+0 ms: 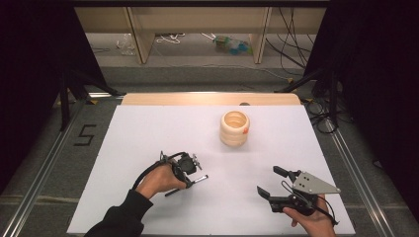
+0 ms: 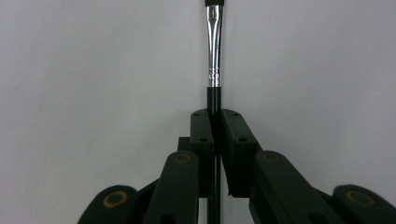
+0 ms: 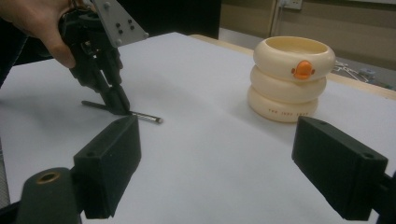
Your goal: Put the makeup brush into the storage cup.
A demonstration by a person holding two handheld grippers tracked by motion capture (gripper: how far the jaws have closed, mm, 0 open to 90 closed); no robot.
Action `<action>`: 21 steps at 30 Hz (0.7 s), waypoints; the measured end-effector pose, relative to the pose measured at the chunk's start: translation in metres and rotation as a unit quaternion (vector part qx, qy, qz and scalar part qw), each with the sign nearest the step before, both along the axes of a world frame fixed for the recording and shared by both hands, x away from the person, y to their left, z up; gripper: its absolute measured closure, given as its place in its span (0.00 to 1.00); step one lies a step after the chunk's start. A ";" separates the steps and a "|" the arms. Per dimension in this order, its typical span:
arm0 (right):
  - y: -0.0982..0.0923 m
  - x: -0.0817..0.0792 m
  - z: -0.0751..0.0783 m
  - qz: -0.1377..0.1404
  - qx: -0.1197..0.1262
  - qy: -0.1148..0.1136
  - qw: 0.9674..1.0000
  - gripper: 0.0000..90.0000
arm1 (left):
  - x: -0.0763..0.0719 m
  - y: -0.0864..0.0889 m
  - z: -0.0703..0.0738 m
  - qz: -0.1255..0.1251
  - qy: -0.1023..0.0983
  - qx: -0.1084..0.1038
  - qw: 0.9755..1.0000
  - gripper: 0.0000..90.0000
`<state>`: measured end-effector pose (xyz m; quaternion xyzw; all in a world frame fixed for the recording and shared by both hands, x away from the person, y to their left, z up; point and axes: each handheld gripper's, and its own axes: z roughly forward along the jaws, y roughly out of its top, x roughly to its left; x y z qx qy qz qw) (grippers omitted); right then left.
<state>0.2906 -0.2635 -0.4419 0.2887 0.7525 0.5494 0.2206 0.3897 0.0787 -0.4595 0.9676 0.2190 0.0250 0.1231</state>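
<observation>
Left gripper (image 1: 190, 174) clamped on the brush (image 2: 214, 70), jaws pinching the black handle just below the silver ferrule, bristle end running straight out ahead along the gripper's own line. Pressed low over the white table (image 1: 148, 128), brush lying flat or nearly so on the surface, long axis slanting from near-left toward far-right in the high view. Right gripper (image 1: 271, 181) standing wide apart, holding nothing, resting well off to the right near the table's front edge. Cream ring-stacked cup (image 1: 234, 128) upright with mouth open upward, set farther back and to the right of the brush, about midway between the two hands but beyond both. Probably next: lifting the brush, tipping its long axis up toward vertical, then carrying it back and right over the cup's mouth. Left hand already on the brush, so nearer for that job.
</observation>
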 end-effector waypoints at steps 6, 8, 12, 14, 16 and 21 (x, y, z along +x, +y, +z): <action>0.000 0.000 0.000 0.000 -0.001 0.000 1.000 0.19 | 0.001 0.000 0.000 -0.007 -0.001 0.001 1.000 0.93; 0.000 0.000 0.000 0.000 0.000 0.001 1.000 0.19 | 0.001 0.000 0.000 -0.008 0.001 0.000 1.000 0.93; 0.000 0.000 0.000 0.001 -0.001 0.000 1.000 0.19 | 0.000 0.000 0.000 -0.013 0.000 0.001 1.000 0.93; 0.000 0.000 0.000 0.000 -0.001 0.000 1.000 0.19 | 0.001 0.000 0.000 -0.019 -0.002 0.001 1.000 0.93; 0.001 0.000 0.000 0.001 0.002 0.000 1.000 0.19 | 0.001 0.000 0.000 -0.023 -0.002 0.000 1.000 0.93; 0.000 0.000 0.000 -0.001 -0.003 -0.002 1.000 0.19 | 0.001 0.001 0.000 -0.025 -0.001 -0.001 1.000 0.93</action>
